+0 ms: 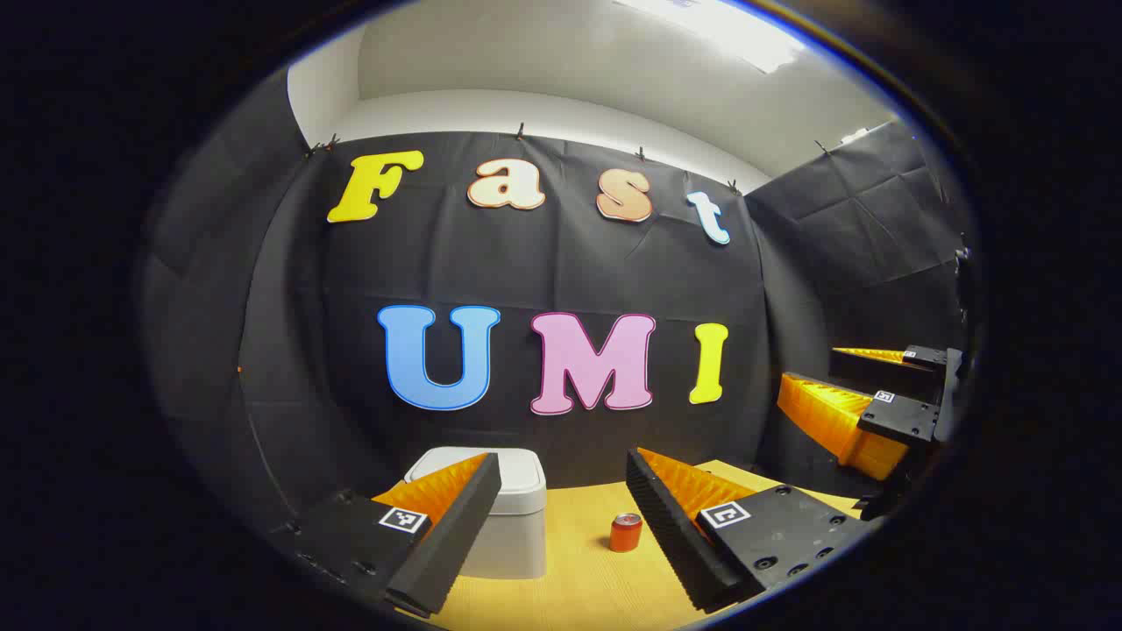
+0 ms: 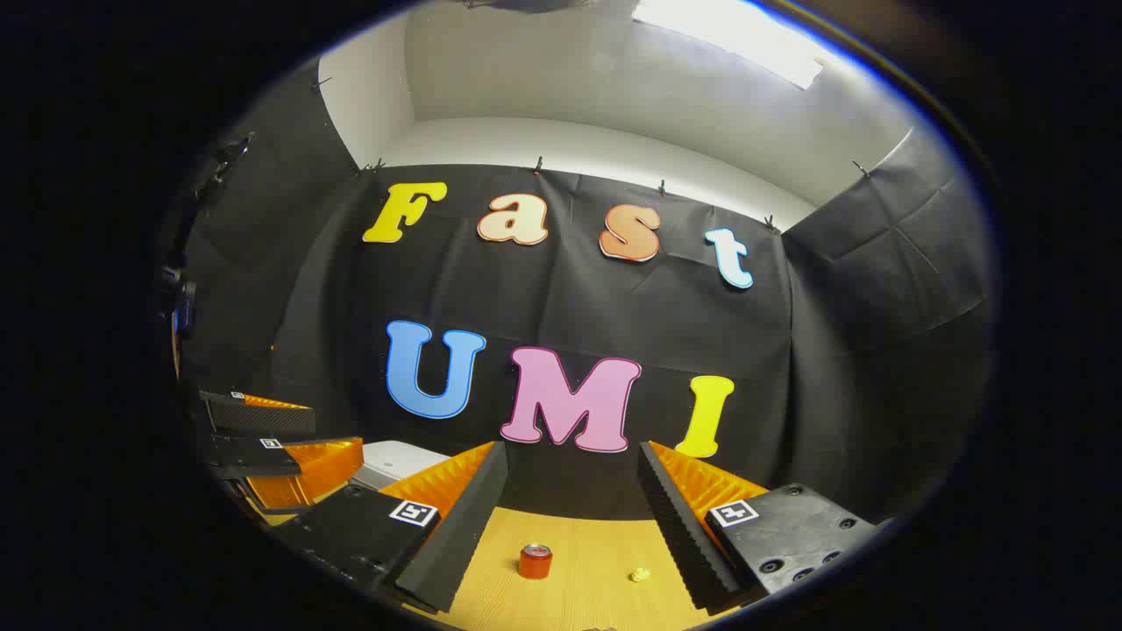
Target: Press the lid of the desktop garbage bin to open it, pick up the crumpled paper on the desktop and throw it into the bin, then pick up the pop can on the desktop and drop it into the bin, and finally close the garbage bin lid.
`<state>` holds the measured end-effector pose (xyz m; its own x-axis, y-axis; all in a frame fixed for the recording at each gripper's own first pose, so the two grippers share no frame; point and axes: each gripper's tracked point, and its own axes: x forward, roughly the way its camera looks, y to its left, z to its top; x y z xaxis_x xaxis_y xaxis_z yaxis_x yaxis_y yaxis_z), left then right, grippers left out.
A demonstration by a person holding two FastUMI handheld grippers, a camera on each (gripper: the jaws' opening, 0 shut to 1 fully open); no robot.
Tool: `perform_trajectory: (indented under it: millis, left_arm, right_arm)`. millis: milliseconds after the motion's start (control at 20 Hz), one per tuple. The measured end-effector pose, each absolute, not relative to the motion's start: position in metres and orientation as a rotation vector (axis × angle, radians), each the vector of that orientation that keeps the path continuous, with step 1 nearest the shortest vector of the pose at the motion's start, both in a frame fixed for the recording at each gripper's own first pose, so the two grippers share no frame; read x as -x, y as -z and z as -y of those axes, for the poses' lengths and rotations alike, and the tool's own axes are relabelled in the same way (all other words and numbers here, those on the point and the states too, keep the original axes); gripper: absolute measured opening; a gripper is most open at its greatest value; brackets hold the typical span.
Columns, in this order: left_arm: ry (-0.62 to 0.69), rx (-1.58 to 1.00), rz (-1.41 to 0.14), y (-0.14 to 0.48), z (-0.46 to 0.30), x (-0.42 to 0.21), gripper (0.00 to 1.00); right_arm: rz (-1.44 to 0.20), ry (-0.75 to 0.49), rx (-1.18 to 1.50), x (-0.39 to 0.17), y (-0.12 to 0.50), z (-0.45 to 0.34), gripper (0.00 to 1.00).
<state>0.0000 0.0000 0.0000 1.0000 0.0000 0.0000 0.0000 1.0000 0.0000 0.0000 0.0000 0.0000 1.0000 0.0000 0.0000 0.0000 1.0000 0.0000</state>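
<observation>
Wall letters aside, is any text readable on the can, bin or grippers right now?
Can: print too small to read.
Bin: no text seen.
Left gripper and right gripper: square coded markers on the fingers, patterns only, no words.
Nothing legible to quote.
</observation>
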Motion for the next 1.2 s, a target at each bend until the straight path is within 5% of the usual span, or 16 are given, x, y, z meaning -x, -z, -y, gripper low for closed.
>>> perform_trajectory:
  millis: [1050,1200]
  left_arm:
    - [-0.038,-0.009,-0.030,-0.006,-0.001,-0.078,0.97]
    - [-0.046,-0.003,-0.047,-0.003,-0.008,-0.097,0.88]
  right_arm:
    - [-0.087,-0.028,-0.057,-0.089,0.038,0.031,0.96]
    - [-0.088,-0.028,-0.054,-0.105,0.045,0.037,0.96]
